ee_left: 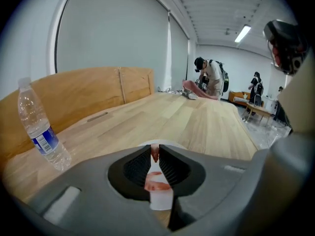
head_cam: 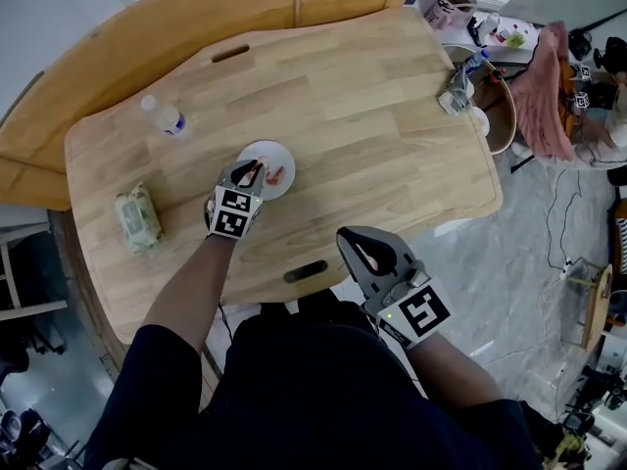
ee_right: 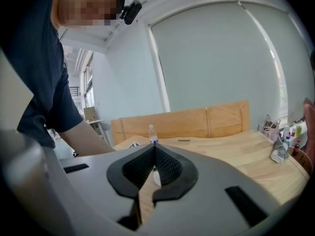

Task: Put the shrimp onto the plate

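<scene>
Over the white plate (head_cam: 280, 152) near the middle of the wooden table (head_cam: 372, 116), the left gripper (head_cam: 254, 169) has its jaws clamped on a shrimp (ee_left: 154, 154). A pink sliver of it shows pinched right at the tips. In the left gripper view the plate's rim curves just beyond the jaws and its white surface fills the slot beneath them, so the held shrimp hangs directly above the plate rather than beside it. How the shrimp's long axis runs cannot be told, since only the pinched part shows.

A second shrimp (head_cam: 277, 175) lies curled on the plate, toward its right side and just right of the jaw tips in the head view. It also shows low in the slot in the left gripper view.

The right gripper (head_cam: 364, 255) hangs off the table's near edge, close to the person's body, with its jaws together on nothing and well apart from the plate.

Judging from this, the coming move belongs to the left gripper alone: a short drop and a release, best kept to the bare left part of the plate so the shrimp does not land on its neighbour. A water bottle (head_cam: 164, 117) on the far left and a pale packet (head_cam: 137, 219) on the near left are clear of that path.
</scene>
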`<state>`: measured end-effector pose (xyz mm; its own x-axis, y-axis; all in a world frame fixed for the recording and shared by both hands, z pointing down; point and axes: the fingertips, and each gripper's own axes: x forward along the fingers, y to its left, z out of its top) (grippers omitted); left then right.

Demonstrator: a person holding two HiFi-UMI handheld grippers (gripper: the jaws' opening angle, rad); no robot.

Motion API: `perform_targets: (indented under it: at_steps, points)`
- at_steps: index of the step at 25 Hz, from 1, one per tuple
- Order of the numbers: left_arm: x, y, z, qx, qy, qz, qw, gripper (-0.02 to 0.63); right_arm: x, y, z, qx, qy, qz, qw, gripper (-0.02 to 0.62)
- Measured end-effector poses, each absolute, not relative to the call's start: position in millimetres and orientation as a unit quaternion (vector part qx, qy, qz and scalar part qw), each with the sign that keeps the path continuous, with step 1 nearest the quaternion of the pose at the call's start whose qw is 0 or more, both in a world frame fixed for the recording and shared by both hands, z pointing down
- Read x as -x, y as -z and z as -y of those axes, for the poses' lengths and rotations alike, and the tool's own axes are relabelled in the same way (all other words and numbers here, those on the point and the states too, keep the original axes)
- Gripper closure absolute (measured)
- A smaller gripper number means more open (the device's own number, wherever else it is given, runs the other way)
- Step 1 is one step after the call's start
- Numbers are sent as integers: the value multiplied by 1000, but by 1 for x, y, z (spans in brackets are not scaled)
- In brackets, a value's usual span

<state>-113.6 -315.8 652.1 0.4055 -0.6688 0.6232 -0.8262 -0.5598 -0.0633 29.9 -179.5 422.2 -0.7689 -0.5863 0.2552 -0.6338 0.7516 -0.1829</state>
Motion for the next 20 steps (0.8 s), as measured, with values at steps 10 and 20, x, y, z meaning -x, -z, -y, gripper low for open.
perform_targets:
  at_steps: [10,20]
  points:
    - [102,-679,334,-811,-378,429,120,551,-32,-433,177,-318,-141,933,90,586]
    - [104,-702,337,-806,-410,407,129,551,-42,-432,170,-311,-132,935,108,586]
